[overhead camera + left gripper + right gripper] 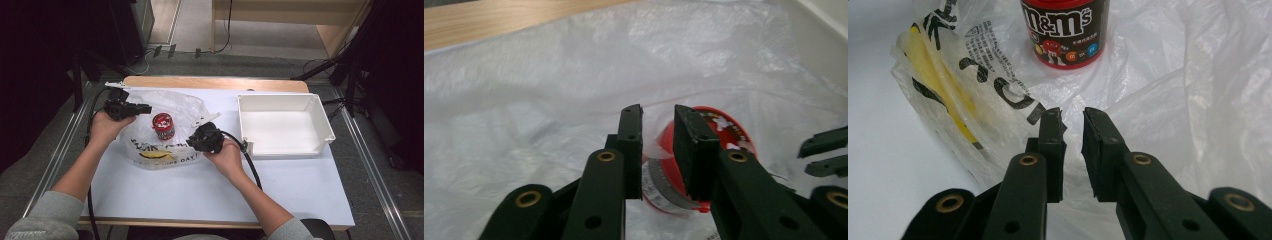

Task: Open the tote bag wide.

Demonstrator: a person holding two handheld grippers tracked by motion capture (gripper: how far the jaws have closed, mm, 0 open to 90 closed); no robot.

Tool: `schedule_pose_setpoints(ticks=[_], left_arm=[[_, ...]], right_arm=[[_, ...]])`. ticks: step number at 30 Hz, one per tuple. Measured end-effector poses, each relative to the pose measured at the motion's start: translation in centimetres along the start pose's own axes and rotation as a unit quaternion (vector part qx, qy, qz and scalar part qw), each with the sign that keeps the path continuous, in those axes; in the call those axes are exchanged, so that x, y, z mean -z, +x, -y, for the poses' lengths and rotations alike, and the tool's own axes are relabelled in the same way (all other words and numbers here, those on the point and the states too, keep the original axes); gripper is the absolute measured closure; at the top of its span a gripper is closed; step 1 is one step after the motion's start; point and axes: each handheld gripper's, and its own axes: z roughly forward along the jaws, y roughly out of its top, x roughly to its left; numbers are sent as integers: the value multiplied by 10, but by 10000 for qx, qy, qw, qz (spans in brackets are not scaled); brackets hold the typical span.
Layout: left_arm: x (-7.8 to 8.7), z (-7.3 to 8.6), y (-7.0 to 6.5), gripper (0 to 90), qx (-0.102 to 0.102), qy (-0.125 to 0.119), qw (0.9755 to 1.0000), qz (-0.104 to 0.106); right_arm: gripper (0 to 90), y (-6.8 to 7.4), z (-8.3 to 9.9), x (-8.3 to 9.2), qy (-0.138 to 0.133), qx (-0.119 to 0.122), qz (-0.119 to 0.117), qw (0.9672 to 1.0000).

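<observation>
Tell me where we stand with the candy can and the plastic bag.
Done, as it looks: the red candy can stands upright on the flattened plastic bag, out in the open. In hand: the left gripper and right gripper sit at opposite sides of the bag, jaws slightly apart with nothing pressed between them. Left: the white bin beside the bag holds nothing, so probably moving the can there.

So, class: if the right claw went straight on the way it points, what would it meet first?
Probably the plastic bag lying just beyond the right claw; farther along that line stands the red candy jar. Depth is hard to judge.
</observation>
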Motion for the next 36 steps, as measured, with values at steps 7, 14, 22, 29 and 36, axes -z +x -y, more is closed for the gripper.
schedule_pose_setpoints(ticks=[7, 14, 22, 29, 36], left_arm=[[7, 3, -17, 665, -193, 0, 9997, 129], [10, 13, -25, 646, -265, 65, 9995, 147], [15, 25, -34, 583, -304, -36, 9993, 218], [18, 34, -43, 540, -343, -23, 9989, 313], [20, 48, -49, 467, -409, -114, 9985, 356]], right_arm=[[742, -2, -2, 4, -65, -53, -20, 10000], [698, -1, -3, 8, -43, -3, -85, 10000], [626, -3, -4, 9, -94, -66, -118, 9999], [613, -3, -4, 9, -136, -40, -172, 9998], [540, -5, -5, 7, -64, -18, -163, 9998]])
